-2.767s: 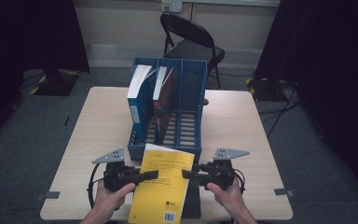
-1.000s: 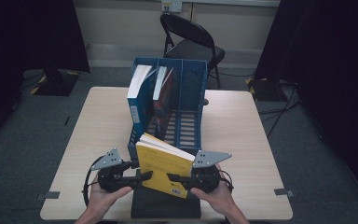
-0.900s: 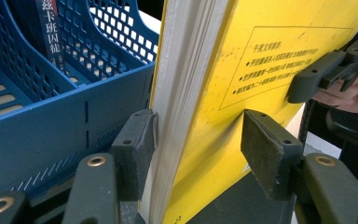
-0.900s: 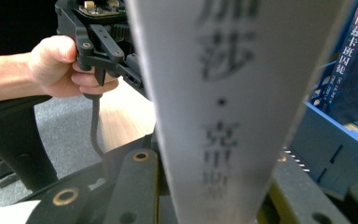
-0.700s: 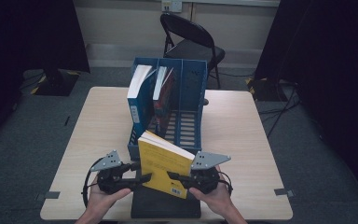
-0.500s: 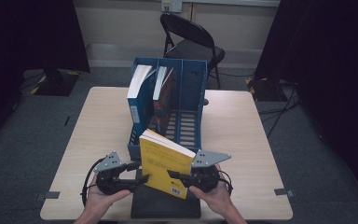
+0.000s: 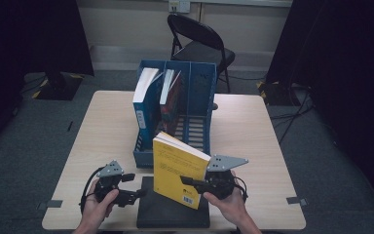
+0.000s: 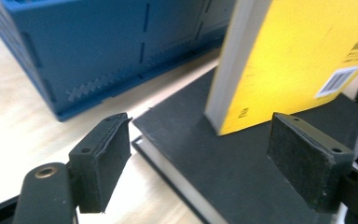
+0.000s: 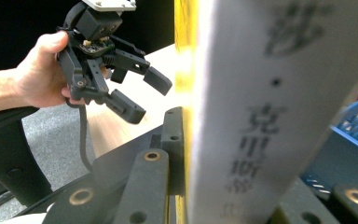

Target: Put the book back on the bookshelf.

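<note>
High view: yellow book (image 7: 179,170) stands upright on its lower edge on top of a black book (image 7: 173,212) that lies flat at the 6 o'clock edge of the worktop (image 7: 253,126). Right tool (image 7: 195,181) clamps the yellow book from 3 o'clock, jaws nearly closed on it; right gripper view shows the spine (image 9: 265,107) pressed against one pad, close up and blurred. Left tool (image 7: 135,187) sits at 9 o'clock of the yellow book, just beside it, not touching. Its jaws have just been opening and now stand wide, nothing pressed between them. Left gripper view: both pads apart, the yellow book's bottom corner (image 8: 242,112) and the black book's cover (image 8: 242,172) seen in the gap beyond them. Blue file rack (image 7: 202,92) at 12 o'clock of the yellow book, centre of the worktop, near but apart. Two books stand in the rack's left slots; right slot looks unfilled. Folding chair (image 7: 199,41) behind the worktop at 12 o'clock.
</note>
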### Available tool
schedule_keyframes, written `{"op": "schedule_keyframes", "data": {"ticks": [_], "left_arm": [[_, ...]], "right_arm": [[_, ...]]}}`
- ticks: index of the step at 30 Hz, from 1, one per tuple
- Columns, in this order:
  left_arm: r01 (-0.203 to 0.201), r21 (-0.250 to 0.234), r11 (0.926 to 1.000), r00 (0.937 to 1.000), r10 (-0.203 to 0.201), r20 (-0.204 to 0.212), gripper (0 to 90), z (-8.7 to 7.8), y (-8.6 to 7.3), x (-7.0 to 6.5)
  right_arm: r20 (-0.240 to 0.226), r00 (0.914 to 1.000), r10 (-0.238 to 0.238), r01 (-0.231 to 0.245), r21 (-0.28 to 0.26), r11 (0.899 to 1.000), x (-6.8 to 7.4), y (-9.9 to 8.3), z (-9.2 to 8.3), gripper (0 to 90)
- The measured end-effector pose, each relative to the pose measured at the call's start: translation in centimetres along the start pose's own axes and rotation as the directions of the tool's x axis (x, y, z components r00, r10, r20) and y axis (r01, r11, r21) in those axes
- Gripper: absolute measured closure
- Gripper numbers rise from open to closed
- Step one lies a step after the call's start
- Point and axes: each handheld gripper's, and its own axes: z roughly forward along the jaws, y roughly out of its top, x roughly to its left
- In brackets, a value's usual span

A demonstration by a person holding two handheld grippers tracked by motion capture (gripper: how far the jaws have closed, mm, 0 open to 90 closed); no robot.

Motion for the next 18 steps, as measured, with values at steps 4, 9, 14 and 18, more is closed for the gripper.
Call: {"op": "schedule_keyframes", "data": {"ticks": [4, 9, 14, 18], "left_arm": [[0.023, -0.004, 0.9997, 0.9986, -0.023, -0.047, 19.8, -0.4, -0.2, 0.7], [0.026, -0.022, 0.9994, 0.9957, -0.027, -0.088, 18.4, -0.7, -0.1, 1.2], [0.028, -0.032, 0.9991, 0.9929, -0.031, -0.115, 18.4, -0.6, -0.2, 1.5], [0.038, -0.037, 0.9986, 0.9913, -0.042, -0.125, 18.3, -0.6, -0.2, 1.6]], "right_arm": [[0.021, 0.9998, 0.001, -0.001, 0.002, 1.0, -0.1, 0.2, -0.7, 75.8], [0.027, 0.9995, 0.018, -0.017, -0.023, 1.0, -0.5, 0.7, -1.5, 75.9], [0.046, 0.9989, 0.004, -0.003, -0.031, 1.0, -0.6, 1.5, -1.9, 75.9], [0.055, 0.9985, 0.0, 0.002, -0.038, 0.999, -0.8, 2.1, -2.0, 75.9]]}}
